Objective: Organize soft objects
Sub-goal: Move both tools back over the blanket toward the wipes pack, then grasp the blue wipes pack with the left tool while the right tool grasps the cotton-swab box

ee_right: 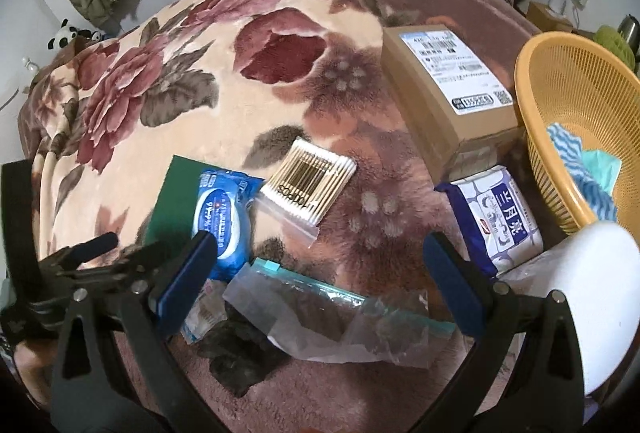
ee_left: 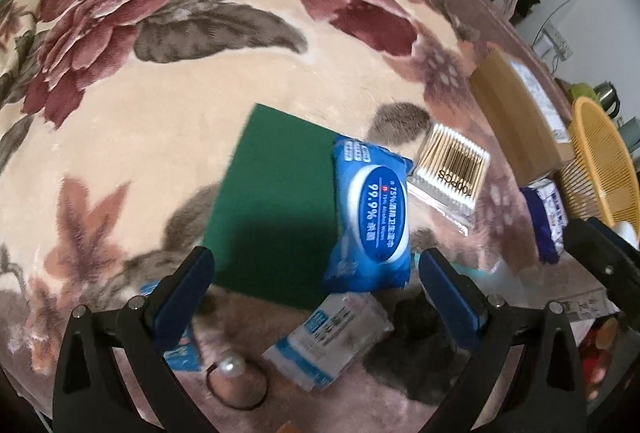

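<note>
My left gripper (ee_left: 316, 269) and right gripper (ee_right: 320, 257) both gape wide, empty, above wipes (ee_left: 370, 217) on the blanket (ee_left: 160, 113).

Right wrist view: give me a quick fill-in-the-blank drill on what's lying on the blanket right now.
1. The blue wipes pack lies partly on a ____ mat.
2. The bag of cotton swabs sits on the ____ blanket.
3. The striped cloth lies inside the ____ basket.
4. Both the left gripper and right gripper are ____.

Missing: green; floral; orange; open
</note>
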Demonstrator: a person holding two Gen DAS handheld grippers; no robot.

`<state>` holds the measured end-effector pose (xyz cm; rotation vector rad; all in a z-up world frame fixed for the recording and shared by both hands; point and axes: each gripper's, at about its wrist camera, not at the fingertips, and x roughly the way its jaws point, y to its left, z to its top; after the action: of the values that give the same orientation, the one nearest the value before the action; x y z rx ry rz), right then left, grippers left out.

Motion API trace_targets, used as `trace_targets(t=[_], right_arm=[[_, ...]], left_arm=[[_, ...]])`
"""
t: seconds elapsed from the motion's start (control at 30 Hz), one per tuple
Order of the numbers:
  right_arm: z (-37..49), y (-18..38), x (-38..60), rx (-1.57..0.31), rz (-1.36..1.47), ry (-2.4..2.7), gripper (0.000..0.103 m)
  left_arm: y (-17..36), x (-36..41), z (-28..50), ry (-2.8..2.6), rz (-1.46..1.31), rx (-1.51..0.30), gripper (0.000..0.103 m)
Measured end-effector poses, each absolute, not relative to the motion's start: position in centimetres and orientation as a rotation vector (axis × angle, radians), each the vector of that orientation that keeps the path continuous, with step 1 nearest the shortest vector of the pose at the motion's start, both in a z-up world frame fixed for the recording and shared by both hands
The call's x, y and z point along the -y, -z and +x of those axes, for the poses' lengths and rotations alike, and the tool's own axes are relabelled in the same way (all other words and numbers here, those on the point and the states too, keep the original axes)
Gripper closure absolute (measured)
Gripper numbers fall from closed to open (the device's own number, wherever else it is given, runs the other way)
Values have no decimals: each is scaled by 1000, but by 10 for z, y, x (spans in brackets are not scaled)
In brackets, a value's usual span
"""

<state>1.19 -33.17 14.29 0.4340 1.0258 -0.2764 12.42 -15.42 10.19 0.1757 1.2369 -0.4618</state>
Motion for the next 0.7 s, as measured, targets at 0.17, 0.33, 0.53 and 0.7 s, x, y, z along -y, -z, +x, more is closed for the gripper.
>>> trace_targets(t=[0.17, 0.33, 0.53, 0.7], right_arm=[[19, -135, 342, -1031, 452, 279, 0], [31, -119, 353, -1058, 479, 298, 0], [37, -97, 361, -1091, 541, 312, 0], [47, -90, 357, -1106, 541, 314, 0]], left_arm=[[-77, 184, 128, 451, 214, -1270, 8], [-59, 208, 134, 431, 239, -1284, 8], [-48, 220, 136, 436, 283, -1287, 49], [-65, 190, 142, 486, 143, -1280, 52]])
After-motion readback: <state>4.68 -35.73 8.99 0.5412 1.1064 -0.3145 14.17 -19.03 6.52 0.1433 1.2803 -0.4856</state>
